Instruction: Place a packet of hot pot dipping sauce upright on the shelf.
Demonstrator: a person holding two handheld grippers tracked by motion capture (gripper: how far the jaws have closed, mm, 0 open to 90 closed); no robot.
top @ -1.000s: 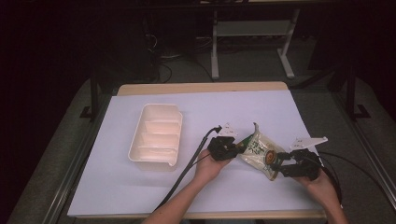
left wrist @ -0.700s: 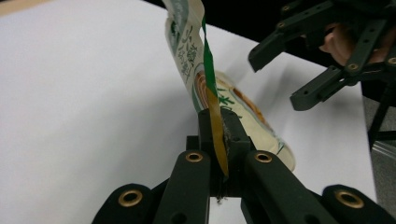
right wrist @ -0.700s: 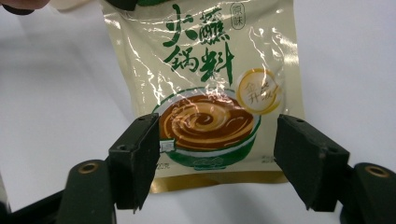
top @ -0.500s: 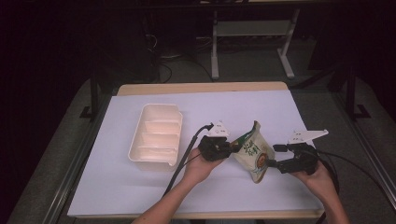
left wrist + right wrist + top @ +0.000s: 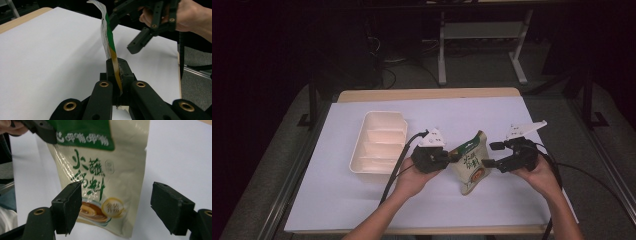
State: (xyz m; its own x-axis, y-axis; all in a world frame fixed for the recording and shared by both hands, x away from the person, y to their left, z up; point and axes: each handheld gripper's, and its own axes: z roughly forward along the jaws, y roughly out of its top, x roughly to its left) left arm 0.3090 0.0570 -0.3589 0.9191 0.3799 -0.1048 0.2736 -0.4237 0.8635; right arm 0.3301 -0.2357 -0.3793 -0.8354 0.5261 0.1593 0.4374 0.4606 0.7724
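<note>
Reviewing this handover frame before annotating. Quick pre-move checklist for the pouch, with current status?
1. Left gripper clamped on the pouch edge: ok.
2. Right gripper open, jaws either side of the pouch face: ok.
3. Right jaws touching the pouch: not ok, gap on both sides.
4. Pouch lifted upright, bottom off the table: cannot tell.
5. Tray apart from both grippers: ok.

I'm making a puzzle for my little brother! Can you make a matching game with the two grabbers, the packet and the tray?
Things:
1. left gripper
2. right gripper
3. snack pouch
4. white tray

States:
A. open, jaws apart either side of the pouch
B. sits on the table, left of both hands
C. shut on the pouch's edge
D. held upright, green top

Pairs: 1-C, 2-A, 3-D, 4-B
</note>
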